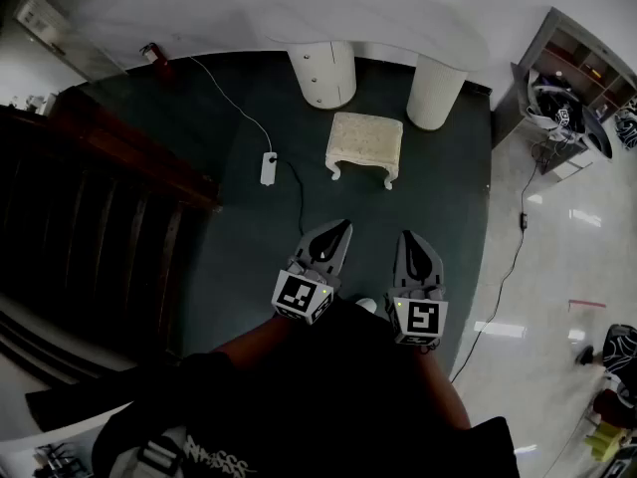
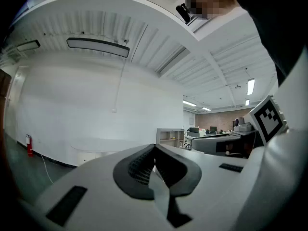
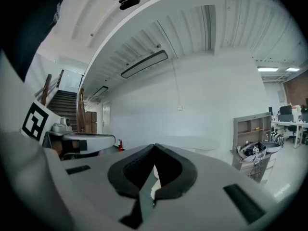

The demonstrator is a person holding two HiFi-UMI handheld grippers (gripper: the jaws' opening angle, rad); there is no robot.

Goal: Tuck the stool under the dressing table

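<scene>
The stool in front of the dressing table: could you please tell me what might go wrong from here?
1. The stool sits slightly toward the left pedestal, not centred on the gap under the dressing table. Pushed straight, it could bump that pedestal.
2. A cable lies on the carpet just left of the stool and might snag a leg or a foot.

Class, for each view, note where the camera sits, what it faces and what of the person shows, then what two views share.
Head view: on the person's head, looking steeply down at the stool and dressing table; left claw, right claw and clothing show.
Left gripper view: on the left claw, facing the white wall along shut jaws; right claw alongside.
Right gripper view: on the right claw, same facing; left claw alongside.
Shared: both gripper views show the shelves.
</scene>
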